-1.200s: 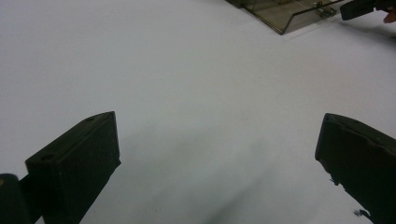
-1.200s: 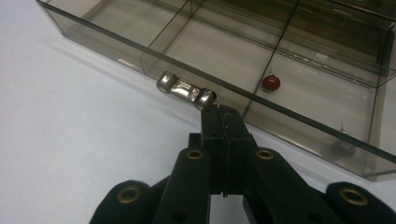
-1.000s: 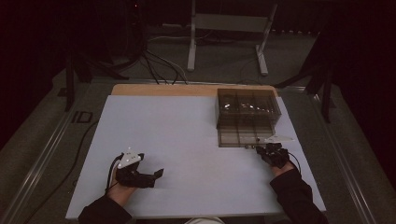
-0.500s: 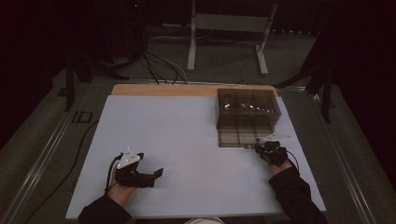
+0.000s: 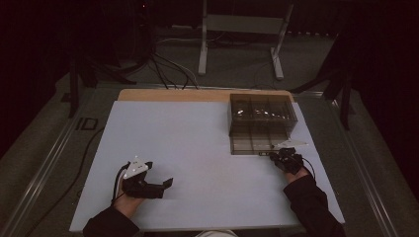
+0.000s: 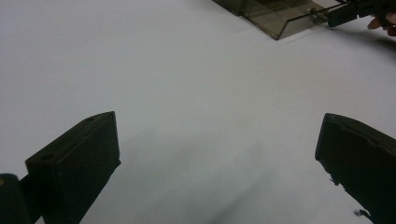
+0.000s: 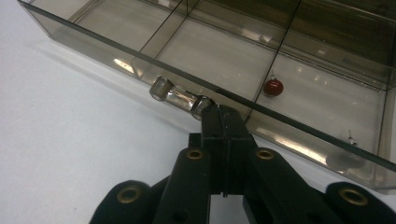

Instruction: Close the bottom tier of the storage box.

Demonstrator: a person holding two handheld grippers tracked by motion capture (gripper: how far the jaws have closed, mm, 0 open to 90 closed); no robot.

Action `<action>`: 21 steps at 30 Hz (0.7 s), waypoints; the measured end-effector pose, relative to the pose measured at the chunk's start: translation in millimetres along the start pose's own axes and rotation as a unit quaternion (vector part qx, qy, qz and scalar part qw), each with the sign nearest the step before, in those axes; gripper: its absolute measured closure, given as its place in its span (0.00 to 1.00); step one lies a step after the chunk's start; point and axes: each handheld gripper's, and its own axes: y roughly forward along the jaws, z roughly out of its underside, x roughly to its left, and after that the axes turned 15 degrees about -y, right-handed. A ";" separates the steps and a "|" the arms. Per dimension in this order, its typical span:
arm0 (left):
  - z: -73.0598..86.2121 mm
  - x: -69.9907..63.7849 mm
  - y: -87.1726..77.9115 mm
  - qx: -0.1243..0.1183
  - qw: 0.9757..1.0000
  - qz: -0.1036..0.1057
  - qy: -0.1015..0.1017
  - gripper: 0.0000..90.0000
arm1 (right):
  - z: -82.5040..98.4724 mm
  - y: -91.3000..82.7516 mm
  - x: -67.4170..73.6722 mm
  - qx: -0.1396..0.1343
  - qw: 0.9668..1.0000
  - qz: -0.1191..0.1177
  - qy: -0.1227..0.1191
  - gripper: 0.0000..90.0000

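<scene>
Dim room, cables and a stand's legs on the floor behind; white table (image 5: 197, 148) lit in the middle. At the left, the left gripper (image 5: 165, 183) rested low on the table near the person's edge, its jaws standing wide apart with nothing between them, only bare white surface ahead, probably parked out of the way. Further right, toward the far right corner, sat a smoky clear drawer box (image 5: 262, 116) with its drawer (image 7: 224, 60) pulled out toward the person. Inside lay a red bead (image 7: 273, 87) in one compartment. The right gripper (image 7: 223, 112) had its jaws closed flat together, tips against the drawer's front beside the clear handle (image 7: 180, 97), gripping nothing that I could make out; likely placed to push or pull the drawer.
</scene>
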 end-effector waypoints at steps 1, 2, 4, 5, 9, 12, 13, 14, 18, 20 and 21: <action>0.0 -0.1 -0.2 -0.001 1.000 0.001 -0.001 0.01 | -0.3 0.4 -0.3 -0.001 1.000 0.000 0.000 1.00; -0.2 0.1 -0.4 -0.001 1.000 0.001 0.000 0.01 | -0.5 0.7 -0.6 0.000 1.000 0.000 0.000 1.00; -0.3 0.2 -0.2 0.000 1.000 -0.002 -0.001 0.01 | -1.3 1.4 -1.1 0.001 1.000 0.000 0.001 1.00; -0.4 0.1 -0.3 0.001 1.000 -0.002 -0.001 0.01 | -1.6 1.7 -1.3 0.001 1.000 0.001 0.000 1.00; -0.7 -0.4 -1.3 0.000 1.000 -0.003 0.002 0.01 | -3.1 2.8 -1.6 0.001 1.000 0.001 -0.002 1.00; -0.9 -0.7 -1.6 -0.001 1.000 -0.003 0.001 0.01 | -4.7 4.0 -1.1 0.002 1.000 0.001 -0.004 1.00; -0.9 -0.8 -1.7 -0.001 1.000 -0.004 0.002 0.01 | -5.3 4.5 -1.1 0.002 1.000 0.001 -0.004 1.00; -0.9 -0.6 -1.7 -0.001 1.000 -0.005 0.003 0.01 | -5.9 4.9 -1.2 0.002 1.000 0.001 -0.005 1.00; -1.4 -0.2 -2.7 -0.003 1.000 -0.005 0.001 0.01 | -7.2 6.6 -1.8 0.002 1.000 0.001 -0.005 1.00; -1.4 -0.1 -2.9 -0.003 1.000 -0.007 0.002 0.01 | -7.6 7.2 -2.5 0.002 1.000 0.003 -0.005 1.00; -1.3 0.0 -2.9 -0.003 1.000 -0.007 0.001 0.01 | -7.8 7.5 -2.9 0.002 1.000 0.004 -0.005 1.00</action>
